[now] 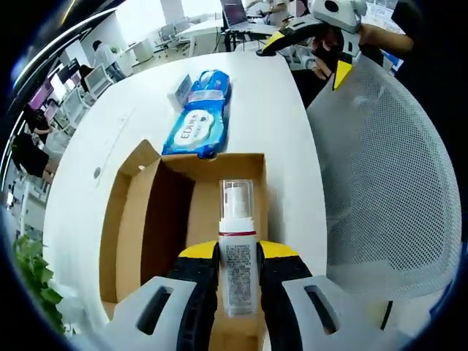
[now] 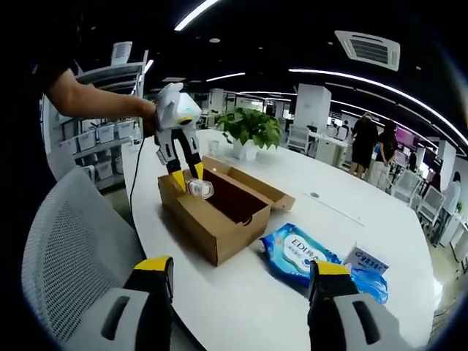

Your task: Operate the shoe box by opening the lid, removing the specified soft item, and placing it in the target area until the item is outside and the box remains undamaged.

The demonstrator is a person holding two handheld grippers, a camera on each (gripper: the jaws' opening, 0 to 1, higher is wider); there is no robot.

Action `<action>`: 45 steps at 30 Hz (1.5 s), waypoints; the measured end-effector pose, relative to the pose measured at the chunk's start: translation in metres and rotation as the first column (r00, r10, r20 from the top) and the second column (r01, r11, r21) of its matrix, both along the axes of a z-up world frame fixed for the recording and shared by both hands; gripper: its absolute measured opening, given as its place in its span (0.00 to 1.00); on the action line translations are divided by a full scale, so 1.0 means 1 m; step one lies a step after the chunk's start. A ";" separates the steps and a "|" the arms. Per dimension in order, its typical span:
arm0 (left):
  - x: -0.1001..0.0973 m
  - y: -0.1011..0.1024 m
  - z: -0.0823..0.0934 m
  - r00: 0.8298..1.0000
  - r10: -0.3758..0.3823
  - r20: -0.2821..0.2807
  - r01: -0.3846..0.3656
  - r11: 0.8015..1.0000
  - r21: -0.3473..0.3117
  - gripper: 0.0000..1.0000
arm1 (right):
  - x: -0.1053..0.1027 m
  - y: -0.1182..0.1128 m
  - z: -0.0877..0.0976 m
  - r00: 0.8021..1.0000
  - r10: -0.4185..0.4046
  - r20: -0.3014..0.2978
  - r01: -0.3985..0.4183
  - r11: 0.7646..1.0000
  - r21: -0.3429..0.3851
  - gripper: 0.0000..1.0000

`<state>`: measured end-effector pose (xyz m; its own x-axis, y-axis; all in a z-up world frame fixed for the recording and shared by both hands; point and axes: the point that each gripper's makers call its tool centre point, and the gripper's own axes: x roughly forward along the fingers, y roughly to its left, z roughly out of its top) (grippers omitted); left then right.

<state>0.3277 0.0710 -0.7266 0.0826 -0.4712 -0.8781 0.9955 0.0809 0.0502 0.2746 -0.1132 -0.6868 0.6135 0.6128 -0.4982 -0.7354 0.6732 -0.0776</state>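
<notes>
An open brown shoe box [image 1: 139,219] [image 2: 212,223] lies on the white table [image 1: 263,102] with its lid flap folded out. Over the box's inside, my left gripper [image 1: 238,252] [image 2: 189,175] is shut on a white pump bottle [image 1: 237,241] [image 2: 201,189] that has a clear cap and a red band. A blue pack of wet wipes [image 1: 199,115] [image 2: 296,252] lies flat on the table just beyond the box. My right gripper [image 2: 241,281] [image 1: 307,58] stands open and holds nothing, above the table edge and apart from the box.
A small blue-and-white carton [image 1: 183,89] [image 2: 365,259] sits beside the wipes. A grey mesh chair [image 1: 387,190] [image 2: 66,241] stands against the table edge. A potted plant [image 2: 252,128] is at the far end. Desks and people fill the office behind.
</notes>
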 end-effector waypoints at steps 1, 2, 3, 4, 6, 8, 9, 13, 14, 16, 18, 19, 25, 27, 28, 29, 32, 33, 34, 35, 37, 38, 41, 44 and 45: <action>-0.002 -0.005 0.002 1.000 -0.016 0.002 0.016 1.000 -0.009 0.19 | -0.001 0.002 0.000 1.000 0.007 -0.001 -0.007 1.000 0.004 0.71; -0.004 -0.008 0.004 1.000 -0.026 0.004 0.026 1.000 -0.012 0.19 | -0.002 0.003 0.000 1.000 0.013 -0.001 -0.013 1.000 0.006 0.70; -0.005 -0.011 0.005 0.999 -0.036 0.006 0.036 0.999 -0.019 0.19 | -0.003 0.005 -0.001 1.000 0.022 0.002 -0.022 1.000 0.006 0.68; -0.007 -0.015 0.007 0.999 -0.045 0.008 0.045 0.999 -0.030 0.19 | -0.004 0.006 -0.001 1.000 0.027 0.003 -0.027 1.000 0.006 0.67; -0.008 -0.023 0.011 0.997 -0.067 0.024 0.068 0.996 -0.050 0.19 | -0.005 0.009 -0.001 0.999 0.037 0.005 -0.037 0.999 0.007 0.64; -0.008 -0.030 0.014 0.995 -0.091 0.044 0.094 0.994 -0.065 0.19 | -0.006 0.012 -0.001 0.999 0.048 0.010 -0.048 0.999 0.004 0.62; -0.009 -0.033 0.016 0.994 -0.098 0.050 0.102 0.992 -0.070 0.19 | -0.006 0.013 0.000 0.999 0.053 0.014 -0.053 0.999 0.004 0.61; -0.013 -0.048 0.023 0.988 -0.134 0.072 0.141 0.985 -0.100 0.19 | -0.008 0.017 0.002 0.997 0.069 0.024 -0.070 0.998 0.011 0.58; -0.013 -0.051 0.024 0.986 -0.148 0.079 0.155 0.982 -0.104 0.19 | -0.008 0.019 0.003 0.997 0.074 0.029 -0.075 0.997 0.010 0.57; -0.017 -0.057 0.025 0.982 -0.169 0.084 0.177 0.978 -0.110 0.19 | -0.008 0.021 0.004 0.996 0.082 0.034 -0.083 0.996 0.015 0.55; -0.021 -0.062 0.025 0.979 -0.185 0.084 0.193 0.975 -0.112 0.19 | -0.008 0.023 0.006 0.995 0.090 0.040 -0.090 0.996 0.020 0.52; -0.023 -0.064 0.025 0.978 -0.193 0.084 0.202 0.973 -0.112 0.19 | -0.008 0.024 0.006 0.995 0.093 0.042 -0.094 0.995 0.023 0.52; -0.033 -0.077 0.025 0.964 -0.255 0.078 0.263 0.957 -0.120 0.19 | -0.010 0.031 0.010 0.992 0.117 0.050 -0.119 0.992 0.043 0.44; -0.038 -0.082 0.026 0.958 -0.276 0.073 0.284 0.951 -0.126 0.19 | -0.012 0.034 0.010 0.990 0.129 0.051 -0.131 0.990 0.045 0.42; -0.041 -0.083 0.026 0.956 -0.284 0.069 0.291 0.948 -0.129 0.19 | -0.013 0.035 0.010 0.989 0.136 0.053 -0.139 0.989 0.043 0.41; -0.043 -0.086 0.026 0.954 -0.293 0.061 0.299 0.945 -0.133 0.19 | -0.014 0.036 0.010 0.988 0.143 0.053 -0.146 0.988 0.042 0.40; -0.050 -0.091 0.025 0.947 -0.318 0.048 0.321 0.937 -0.137 0.19 | -0.016 0.040 0.010 0.985 0.165 0.055 -0.168 0.985 0.040 0.38; -0.052 -0.092 0.024 0.945 -0.325 0.046 0.328 0.935 -0.136 0.19 | -0.017 0.041 0.010 0.984 0.171 0.053 -0.174 0.984 0.040 0.37; -0.054 -0.093 0.024 0.942 -0.333 0.043 0.335 0.932 -0.137 0.19 | -0.019 0.042 0.010 0.983 0.176 0.050 -0.178 0.983 0.041 0.36; -0.057 -0.095 0.024 0.939 -0.342 0.037 0.344 0.929 -0.140 0.19 | -0.020 0.043 0.010 0.982 0.183 0.047 -0.185 0.982 0.040 0.35; -0.061 -0.098 0.024 0.933 -0.358 0.027 0.358 0.923 -0.143 0.19 | -0.021 0.045 0.010 0.979 0.195 0.052 -0.197 0.980 0.038 0.32; -0.063 -0.099 0.024 0.931 -0.365 0.023 0.365 0.920 -0.144 0.19 | -0.022 0.046 0.010 0.978 0.203 0.049 -0.205 0.978 0.039 0.31; -0.070 -0.104 0.024 0.921 -0.388 0.010 0.385 0.910 -0.153 0.19 | -0.025 0.048 0.009 0.975 0.217 0.043 -0.219 0.975 0.035 0.29; -0.074 -0.108 0.024 0.916 -0.402 0.006 0.398 0.904 -0.158 0.19 | -0.028 0.050 0.008 0.971 0.237 0.039 -0.238 0.971 0.032 0.27; -0.075 -0.109 0.024 0.913 -0.408 0.006 0.403 0.901 -0.160 0.19 | -0.029 0.051 0.008 0.970 0.241 0.038 -0.242 0.970 0.032 0.26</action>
